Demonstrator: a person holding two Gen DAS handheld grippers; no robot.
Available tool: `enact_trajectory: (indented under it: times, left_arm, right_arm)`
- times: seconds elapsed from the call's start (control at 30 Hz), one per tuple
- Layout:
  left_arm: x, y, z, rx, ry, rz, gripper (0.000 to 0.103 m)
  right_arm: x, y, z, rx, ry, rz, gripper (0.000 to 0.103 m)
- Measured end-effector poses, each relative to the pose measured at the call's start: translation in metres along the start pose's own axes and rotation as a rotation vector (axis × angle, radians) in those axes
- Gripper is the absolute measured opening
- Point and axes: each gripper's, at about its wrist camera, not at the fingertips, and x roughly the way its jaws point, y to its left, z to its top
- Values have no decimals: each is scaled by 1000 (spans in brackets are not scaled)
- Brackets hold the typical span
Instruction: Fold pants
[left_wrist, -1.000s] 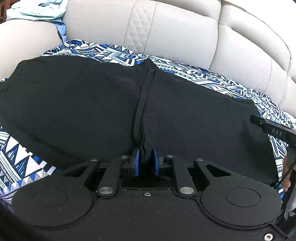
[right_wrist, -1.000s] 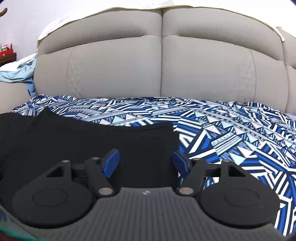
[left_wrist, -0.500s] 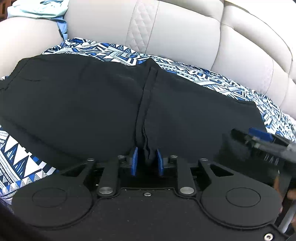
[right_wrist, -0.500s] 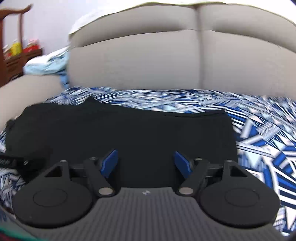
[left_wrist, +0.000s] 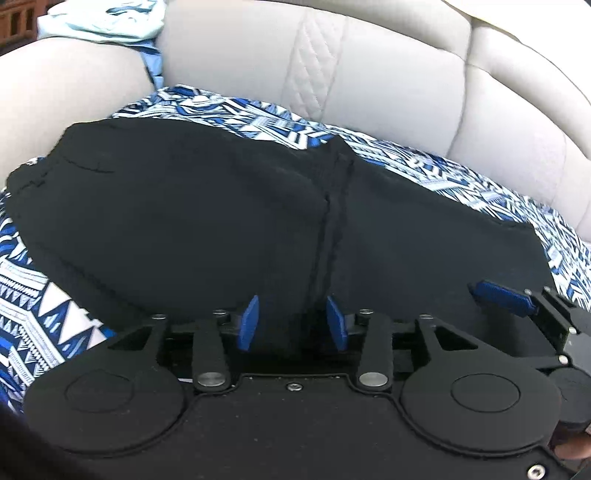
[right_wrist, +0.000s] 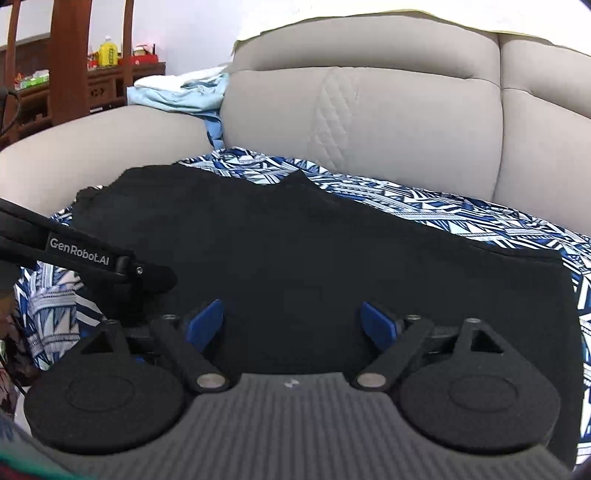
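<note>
As black pants (left_wrist: 229, 221) lay spread flat across a blue-and-white patterned cover (left_wrist: 33, 306) on a beige sofa (left_wrist: 388, 85), two hand-held grippers hovered at the garment's near edge. The left gripper (left_wrist: 291, 321) sat with its blue pads part-open, a modest gap between them, straddling the near end of the centre seam (left_wrist: 332, 221); whether cloth was actually pinched there could not be told, though the pads appeared apart rather than clamped. The right gripper (right_wrist: 291, 323) was spread wide over plain black cloth and held nothing. In the left wrist view its blue fingertip (left_wrist: 498, 295) showed just beside the left tool, low over the pants.

Judging by the flat, unfolded garment, the work stood at its opening step: choosing grasp points before the first fold. The next move would likely call for both tools to close on the near edge, each catching every layer, then lift and carry the fabric over together so the halves met squarely. A slip on the thick seam could leave the fold skewed. Pale blue clothing (right_wrist: 177, 92) rested on the sofa arm, well apart.
</note>
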Motion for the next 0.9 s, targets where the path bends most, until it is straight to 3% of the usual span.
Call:
enact_trajectory:
  times: [0.2, 0.27, 0.43, 0.53, 0.67, 0.9]
  left_arm:
    - [-9, 40, 8, -111, -54, 71, 62]
    - [-13, 60, 12, -166, -77, 99, 78]
    - [-25, 109, 19, -271, -153, 174, 85]
    - [-32, 135, 15, -317, -228, 176, 101]
    - [-25, 155, 17, -338, -255, 191, 102]
    - [1, 195, 26, -510, -210, 85, 102]
  right_arm:
    - [8, 12, -1, -26, 15, -3, 92]
    - [10, 18, -2, -54, 17, -2, 94]
    - [14, 30, -6, -100, 13, -2, 100]
    - [16, 31, -7, -99, 8, 1, 103]
    - [17, 30, -8, -101, 0, -2, 103]
    - [17, 30, -11, -109, -12, -3, 103]
